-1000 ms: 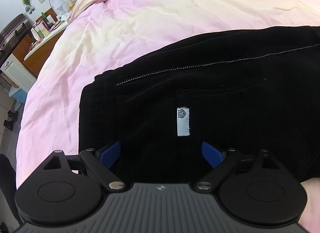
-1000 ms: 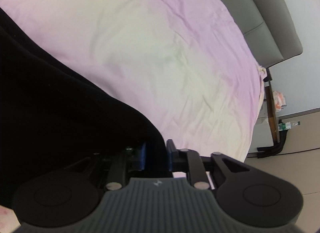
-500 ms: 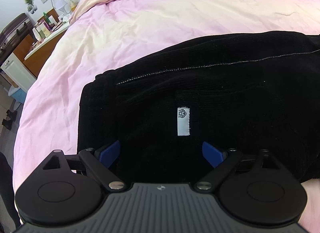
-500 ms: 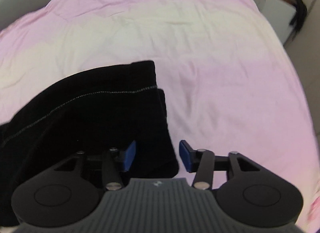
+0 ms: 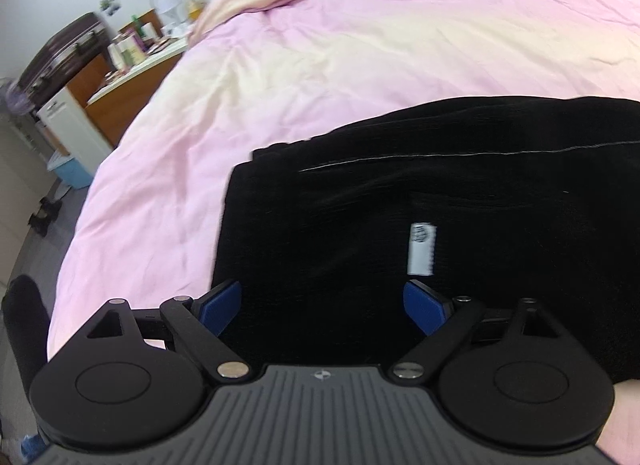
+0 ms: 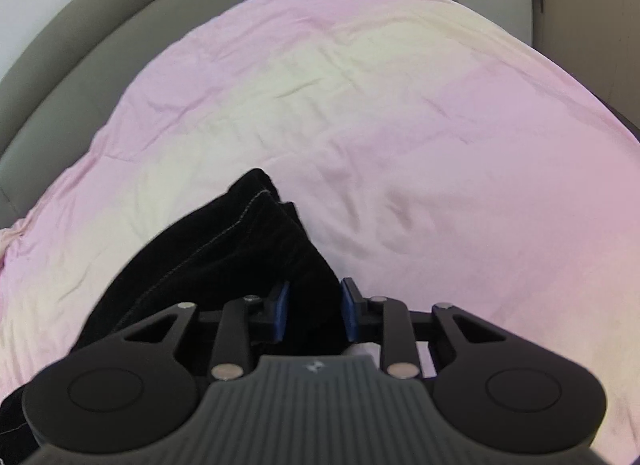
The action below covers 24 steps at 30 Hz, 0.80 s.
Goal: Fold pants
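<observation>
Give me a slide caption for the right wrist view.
Right gripper straddling a fold of black pants on a pink duvet.

A home bedroom: pink-sheeted bed (image 5: 360, 65), cluttered dresser (image 5: 132, 77).

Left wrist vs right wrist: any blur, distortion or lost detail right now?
Left wrist view: motion blur smears the white tag and the pants; the fisheye bows the bed. Right wrist view: softer overall, the headboard curves strongly, the pants show as near-solid black, only the seam stitching readable.
</observation>
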{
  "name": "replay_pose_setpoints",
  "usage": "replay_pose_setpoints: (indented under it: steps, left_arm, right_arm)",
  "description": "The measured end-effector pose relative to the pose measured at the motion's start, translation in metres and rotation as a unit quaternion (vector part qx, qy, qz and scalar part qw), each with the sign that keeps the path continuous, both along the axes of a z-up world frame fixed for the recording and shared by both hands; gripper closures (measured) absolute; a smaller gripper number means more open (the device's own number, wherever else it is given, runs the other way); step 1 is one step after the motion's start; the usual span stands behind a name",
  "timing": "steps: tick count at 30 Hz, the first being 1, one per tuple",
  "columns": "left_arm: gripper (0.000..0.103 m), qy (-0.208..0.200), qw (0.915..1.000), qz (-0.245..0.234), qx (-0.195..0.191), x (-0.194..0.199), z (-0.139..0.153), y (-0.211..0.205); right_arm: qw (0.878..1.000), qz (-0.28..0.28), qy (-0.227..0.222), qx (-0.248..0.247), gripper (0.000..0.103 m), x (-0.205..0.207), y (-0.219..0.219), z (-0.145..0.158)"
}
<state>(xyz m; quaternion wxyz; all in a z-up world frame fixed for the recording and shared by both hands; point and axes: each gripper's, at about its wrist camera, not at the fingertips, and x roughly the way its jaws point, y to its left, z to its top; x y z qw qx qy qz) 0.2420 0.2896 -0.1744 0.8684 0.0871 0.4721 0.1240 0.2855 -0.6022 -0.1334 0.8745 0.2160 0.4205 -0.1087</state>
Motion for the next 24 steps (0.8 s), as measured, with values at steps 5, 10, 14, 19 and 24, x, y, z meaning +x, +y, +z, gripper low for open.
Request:
replay_pose_setpoints:
  steps: [5,10,14,19,24]
  left_arm:
    - [0.0,0.002,0.9993,0.026,-0.027,-0.01,0.005,0.021]
    - [0.0,-0.006,0.9963,0.069,-0.05,-0.021,0.014,0.045]
    - [0.0,-0.004,0.9906,0.104,-0.089,-0.028,0.008,0.058]
    - [0.0,-0.011,0.9683,0.177,-0.176,-0.035,-0.007,0.079]
    - [0.0,-0.022,0.9272,0.256,-0.272,-0.05,-0.019,0.095]
  right_arm:
    - [0.998,-0.065,0.006,0.014,0.046,-0.018,0.006,-0.023]
    - [0.991,-0.072,-0.001,0.115,0.043,-0.036,0.011,-0.044]
    - [0.986,-0.064,-0.008,0.155,0.036,-0.036,0.021,-0.061]
    - [0.98,-0.07,-0.03,0.184,0.029,-0.029,0.032,-0.07]
    - [0.975,-0.062,-0.047,0.209,0.024,-0.019,0.046,-0.073]
